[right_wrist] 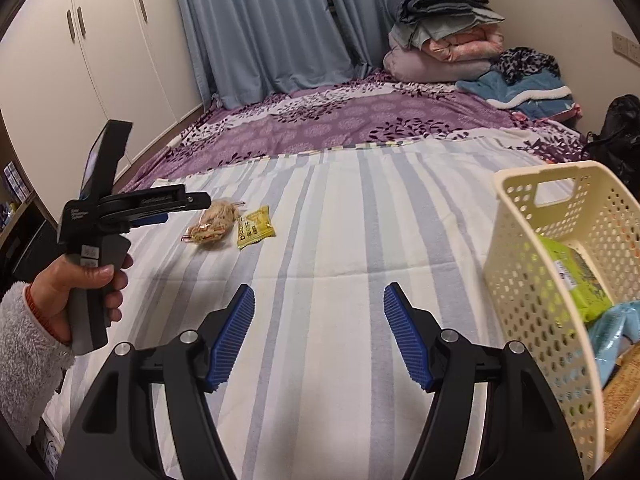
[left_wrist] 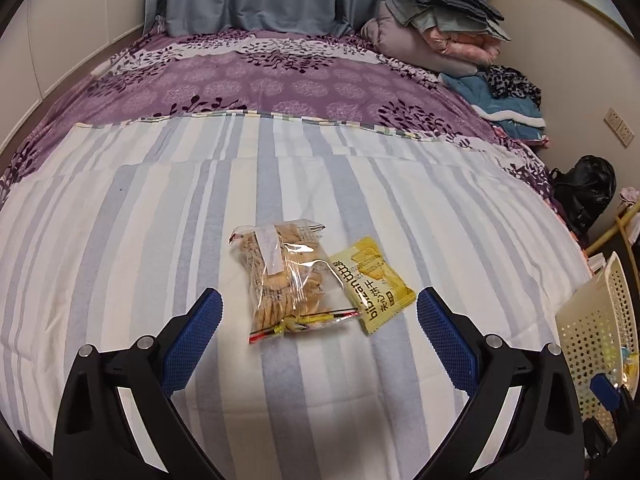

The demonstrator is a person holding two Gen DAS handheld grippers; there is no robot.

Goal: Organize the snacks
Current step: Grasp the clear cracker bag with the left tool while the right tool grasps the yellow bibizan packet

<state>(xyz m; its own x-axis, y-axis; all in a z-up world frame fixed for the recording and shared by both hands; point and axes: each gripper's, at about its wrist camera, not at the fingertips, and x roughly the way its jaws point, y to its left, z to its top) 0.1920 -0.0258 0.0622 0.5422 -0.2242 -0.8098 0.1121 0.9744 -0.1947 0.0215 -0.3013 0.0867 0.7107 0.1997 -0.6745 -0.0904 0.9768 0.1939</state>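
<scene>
Fingers: both of our grippers stand with jaws apart and nothing between the blue pads; the left gripper [left_wrist: 319,304] is spread wide above the snacks, the right gripper [right_wrist: 319,298] gapes over bare sheet.
Bed: we see a striped sheet [left_wrist: 120,240] over the near half and a purple floral cover [left_wrist: 280,80] over the far half.
Curtain: blue curtains [right_wrist: 260,28] hang behind the bed, with white wardrobe doors [right_wrist: 100,40] to their left.
Bedding pile: folded quilts [left_wrist: 440,28] are stacked in the far right corner, with a blue garment [left_wrist: 508,108] just in front of them.
Basket: a cream perforated basket [right_wrist: 532,248] stands on the sheet at our right, tilted towards us; inside lie a green packet [right_wrist: 576,276], a light blue packet [right_wrist: 612,328] and something brown below them that we cannot make out.
Left hand: our left hand [right_wrist: 80,292], in a fleecy white sleeve [right_wrist: 24,352], holds the left gripper's handle, its fingers pointing at the two snacks.
Biscuit bag: a clear bag of biscuits [left_wrist: 284,276] lies flat on the sheet, just ahead of the left jaws and between their lines.
Yellow packet: a small yellow packet [left_wrist: 374,288] lies touching the bag's right side, well apart from the basket.
</scene>
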